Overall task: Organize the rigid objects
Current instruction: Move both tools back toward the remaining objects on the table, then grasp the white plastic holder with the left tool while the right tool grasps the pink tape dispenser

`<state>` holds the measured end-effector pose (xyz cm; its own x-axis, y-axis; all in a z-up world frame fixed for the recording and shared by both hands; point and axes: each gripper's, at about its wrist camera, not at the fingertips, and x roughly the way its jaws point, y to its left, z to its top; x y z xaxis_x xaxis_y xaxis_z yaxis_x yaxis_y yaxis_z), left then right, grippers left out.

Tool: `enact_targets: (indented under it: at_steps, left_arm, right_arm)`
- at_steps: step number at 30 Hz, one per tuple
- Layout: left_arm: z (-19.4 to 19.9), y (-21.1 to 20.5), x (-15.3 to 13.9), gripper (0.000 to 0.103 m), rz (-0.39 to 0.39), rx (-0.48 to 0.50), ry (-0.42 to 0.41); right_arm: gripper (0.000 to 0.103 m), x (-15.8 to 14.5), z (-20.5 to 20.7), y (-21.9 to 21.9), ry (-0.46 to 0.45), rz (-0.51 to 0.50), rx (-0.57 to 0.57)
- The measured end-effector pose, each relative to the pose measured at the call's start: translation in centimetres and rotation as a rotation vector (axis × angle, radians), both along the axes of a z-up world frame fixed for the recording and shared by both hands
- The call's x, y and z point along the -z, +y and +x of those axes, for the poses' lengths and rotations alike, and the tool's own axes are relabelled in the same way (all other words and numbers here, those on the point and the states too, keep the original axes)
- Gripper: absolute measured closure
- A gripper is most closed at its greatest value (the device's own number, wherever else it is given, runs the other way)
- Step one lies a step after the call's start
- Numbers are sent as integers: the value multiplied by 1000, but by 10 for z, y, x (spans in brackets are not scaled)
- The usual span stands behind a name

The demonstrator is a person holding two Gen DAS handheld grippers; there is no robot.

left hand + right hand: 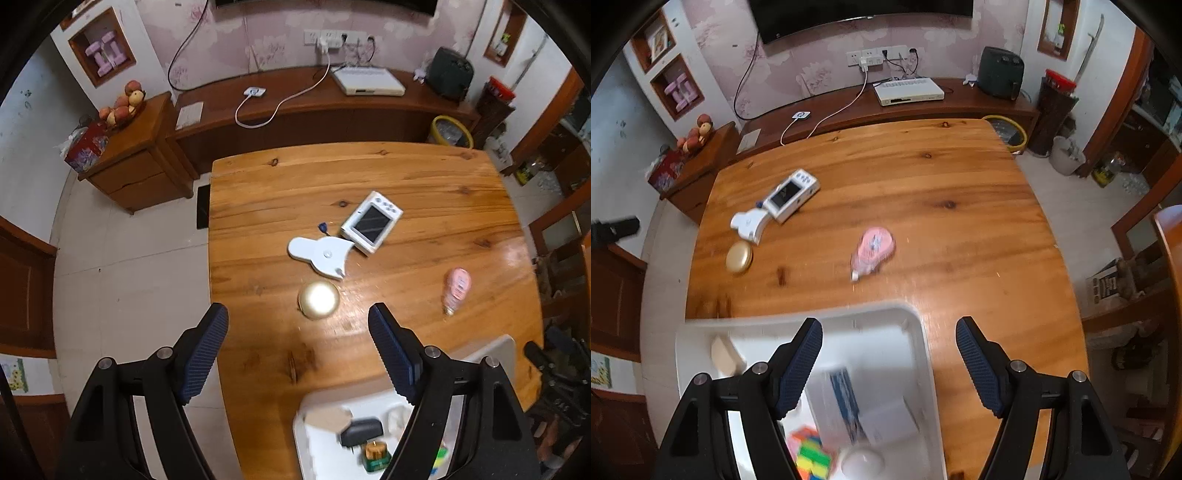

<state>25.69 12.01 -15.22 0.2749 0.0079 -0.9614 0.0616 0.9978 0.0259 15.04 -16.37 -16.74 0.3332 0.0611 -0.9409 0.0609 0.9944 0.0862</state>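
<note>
Though beyond the spread right claw (889,363), pink tape dispenser (873,250) ahead.

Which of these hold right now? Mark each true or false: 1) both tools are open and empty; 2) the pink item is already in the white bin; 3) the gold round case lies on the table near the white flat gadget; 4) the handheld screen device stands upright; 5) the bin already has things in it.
1) Both the left tool and the right tool are open and empty. True.
2) The pink item is in the white bin. False: it lies on the wooden table, beyond the bin's far rim.
3) The gold round case lies near the white flat gadget. True.
4) The handheld screen device stands upright. False: it lies flat, screen up.
5) The bin has things in it. True: a colourful cube among others.
</note>
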Motion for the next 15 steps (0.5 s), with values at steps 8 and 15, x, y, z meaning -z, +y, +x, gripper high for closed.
enact_targets:
  at_steps: [8, 15]
  left_arm:
    - [43, -22, 50, 14, 46, 137, 85]
    - [55, -43, 85, 14, 196, 425, 90]
  right_arm:
    - [27, 50, 78, -10, 135, 107, 46]
    - [27, 103, 117, -13, 262, 142, 93]
